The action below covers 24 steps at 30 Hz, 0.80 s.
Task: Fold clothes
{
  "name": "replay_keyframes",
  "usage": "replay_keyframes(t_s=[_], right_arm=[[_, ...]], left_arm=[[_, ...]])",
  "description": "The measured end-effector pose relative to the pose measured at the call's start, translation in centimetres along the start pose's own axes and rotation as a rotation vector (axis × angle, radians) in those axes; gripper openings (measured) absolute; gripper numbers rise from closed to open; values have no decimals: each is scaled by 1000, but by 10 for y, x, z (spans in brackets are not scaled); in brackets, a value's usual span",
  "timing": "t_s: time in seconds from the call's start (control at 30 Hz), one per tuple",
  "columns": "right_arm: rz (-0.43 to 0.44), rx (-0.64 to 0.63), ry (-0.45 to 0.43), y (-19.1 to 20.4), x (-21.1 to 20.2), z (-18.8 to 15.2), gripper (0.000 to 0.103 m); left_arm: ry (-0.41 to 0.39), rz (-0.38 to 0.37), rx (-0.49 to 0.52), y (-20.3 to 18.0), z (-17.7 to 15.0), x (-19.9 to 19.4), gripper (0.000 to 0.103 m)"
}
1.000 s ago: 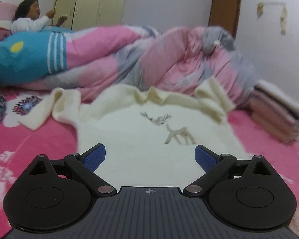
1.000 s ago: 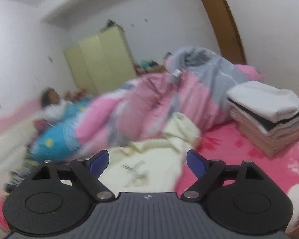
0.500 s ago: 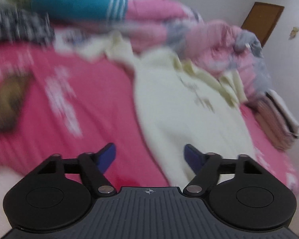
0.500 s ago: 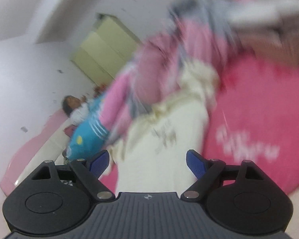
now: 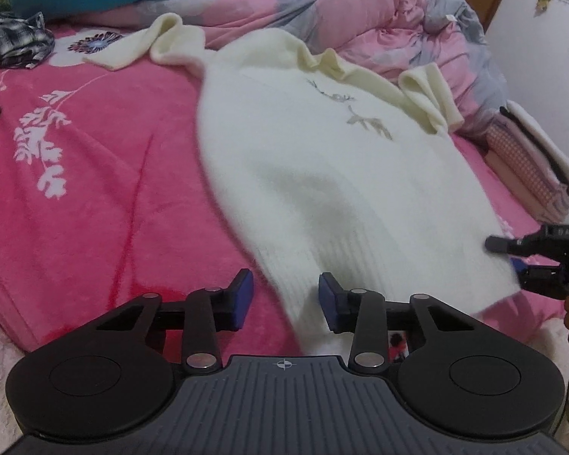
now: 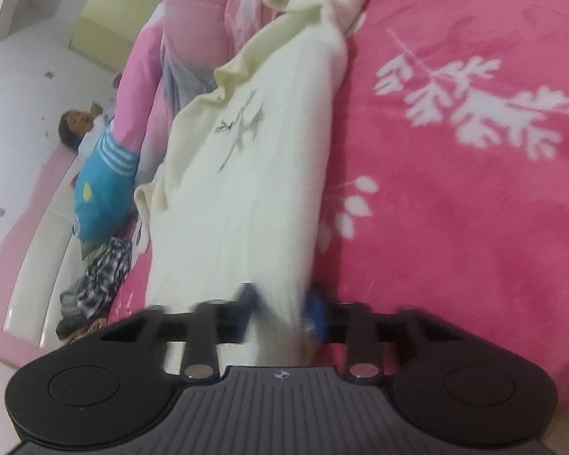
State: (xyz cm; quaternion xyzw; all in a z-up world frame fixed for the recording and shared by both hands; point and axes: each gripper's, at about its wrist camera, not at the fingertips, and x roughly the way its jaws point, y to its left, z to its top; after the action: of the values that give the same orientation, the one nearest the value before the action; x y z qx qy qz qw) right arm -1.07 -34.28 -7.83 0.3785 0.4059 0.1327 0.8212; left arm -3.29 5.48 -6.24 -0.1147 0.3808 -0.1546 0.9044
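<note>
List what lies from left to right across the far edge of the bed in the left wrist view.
Plaid garment → cream sweater's spread sleeve → crumpled pink and grey quilt → sweater's folded-over sleeve → stack of folded clothes.

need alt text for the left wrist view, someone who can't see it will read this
A cream sweater with deer embroidery lies spread on a pink floral blanket, its ribbed hem between the closing blue fingers of the left gripper. The right gripper meets the hem's other corner at the right edge; a pink quilt and folded clothes lie behind.
</note>
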Motion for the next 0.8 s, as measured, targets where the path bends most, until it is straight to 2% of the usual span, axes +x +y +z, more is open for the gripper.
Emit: replay_keyframes(t_s=[0.07,0.17,0.27,0.33,0.4,0.43,0.53,0.6,0.67,0.8], right_arm=[[3,-11,-30,2,-8,1,15],[15,-37,-140,6,-38,8,13],[-39,-71,-168,8,-49,10,15],[-125,-59,-130,2,-40,11,21],[-207,-77,-171,1,-46,7,34],[-248,-86,-192,1,-50,5,34],[-273,-261,-279,33,-63,-9,35],[-258,-407,-310,58,-64,-20,41],[-206,-618,-268,91,-46,-39,48],[-108,-999,-132,144,3,-92,48]], left_arm=[[0,2,1,1,0,1,37],[1,4,6,1,1,1,37],[-1,-1,2,1,1,2,37],[-3,-9,-3,3,0,1,37],[-2,-18,-11,4,0,1,37],[0,-23,-14,5,0,1,37],[3,-39,-25,8,1,0,37],[3,-54,-47,11,2,0,37],[2,-72,-77,16,3,-2,37],[-13,-79,-137,30,7,-13,37]])
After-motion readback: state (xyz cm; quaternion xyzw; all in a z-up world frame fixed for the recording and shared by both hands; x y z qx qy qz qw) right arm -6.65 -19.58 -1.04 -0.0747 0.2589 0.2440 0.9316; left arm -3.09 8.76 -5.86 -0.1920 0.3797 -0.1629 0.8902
